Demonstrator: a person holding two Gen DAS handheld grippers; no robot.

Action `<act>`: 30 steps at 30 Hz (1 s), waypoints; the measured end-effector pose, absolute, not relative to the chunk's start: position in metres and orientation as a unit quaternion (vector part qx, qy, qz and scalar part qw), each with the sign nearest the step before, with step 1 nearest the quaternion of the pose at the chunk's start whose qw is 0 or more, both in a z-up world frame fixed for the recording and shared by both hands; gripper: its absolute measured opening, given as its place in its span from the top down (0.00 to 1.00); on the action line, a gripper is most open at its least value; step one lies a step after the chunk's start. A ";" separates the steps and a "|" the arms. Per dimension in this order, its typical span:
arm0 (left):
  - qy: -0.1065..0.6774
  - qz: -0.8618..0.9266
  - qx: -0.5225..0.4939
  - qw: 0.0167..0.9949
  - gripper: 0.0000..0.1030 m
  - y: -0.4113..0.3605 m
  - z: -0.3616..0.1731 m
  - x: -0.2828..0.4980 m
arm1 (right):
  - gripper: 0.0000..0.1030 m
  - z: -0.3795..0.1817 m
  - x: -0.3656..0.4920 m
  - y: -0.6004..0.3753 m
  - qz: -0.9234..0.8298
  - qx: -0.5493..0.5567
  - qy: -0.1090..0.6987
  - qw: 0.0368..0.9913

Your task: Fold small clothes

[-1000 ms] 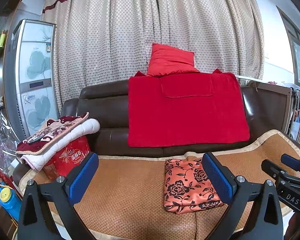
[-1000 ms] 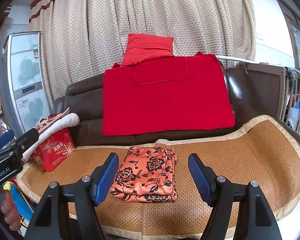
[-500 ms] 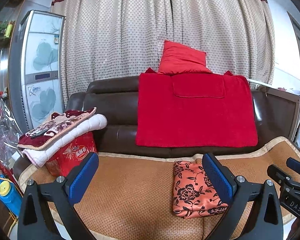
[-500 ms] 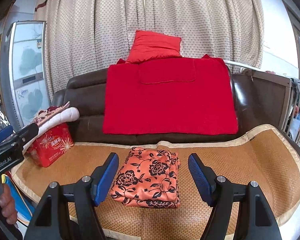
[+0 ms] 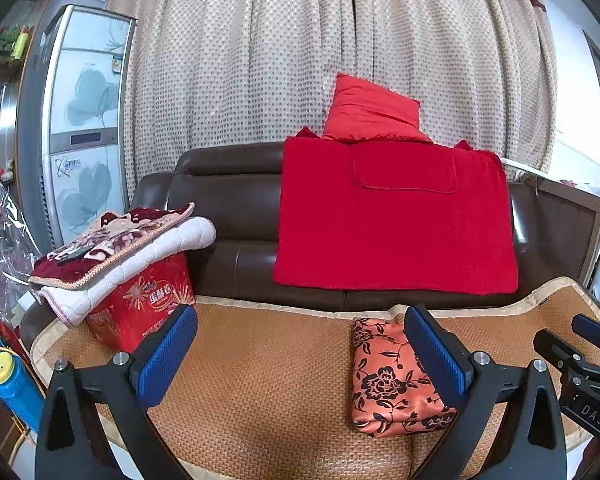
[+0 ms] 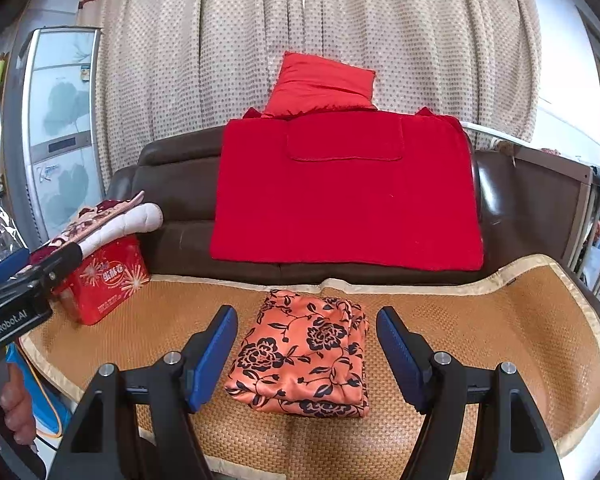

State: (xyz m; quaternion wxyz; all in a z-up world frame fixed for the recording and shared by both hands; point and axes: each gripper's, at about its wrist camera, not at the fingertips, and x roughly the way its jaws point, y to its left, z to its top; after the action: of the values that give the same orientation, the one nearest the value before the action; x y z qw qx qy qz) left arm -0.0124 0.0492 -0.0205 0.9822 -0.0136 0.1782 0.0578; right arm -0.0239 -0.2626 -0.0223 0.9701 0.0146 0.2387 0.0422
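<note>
Woven sofa mat (image 6: 480, 320) is bearing folded floral garment (image 6: 304, 352); left gripper (image 5: 300, 356) and right gripper (image 6: 306, 354) hovering spread, empty; folding looking finished; next likely stowing it.

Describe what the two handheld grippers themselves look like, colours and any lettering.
Both are matte black frames with silver screws and ribbed blue pads. The left gripper shows white "GenRobot.AI" lettering on its body in the right wrist view; the right gripper shows "DAS" in the left wrist view. No sleeves or cables visible.
</note>
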 end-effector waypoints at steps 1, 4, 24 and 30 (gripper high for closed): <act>0.179 0.059 -0.015 0.982 0.00 0.051 -0.021 -0.011 | 0.27 -0.022 -0.022 -0.260 0.045 0.014 0.239 0.970; 0.182 0.062 -0.017 0.981 0.00 0.056 -0.024 -0.007 | 0.27 -0.021 -0.018 -0.253 0.049 0.010 0.237 0.970; 0.204 0.079 -0.030 0.975 0.00 0.075 -0.037 0.017 | 0.27 -0.030 0.009 -0.230 0.069 -0.001 0.251 0.965; 0.214 0.084 -0.031 0.973 0.00 0.076 -0.042 0.030 | 0.27 -0.035 0.023 -0.228 0.075 0.000 0.257 0.963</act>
State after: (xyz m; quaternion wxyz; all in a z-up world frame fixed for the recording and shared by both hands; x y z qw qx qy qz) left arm 0.0301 0.0764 -0.0420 0.9726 -0.0315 0.2142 0.0844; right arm 0.0232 -0.2278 -0.0351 0.9634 -0.0003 0.2575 0.0749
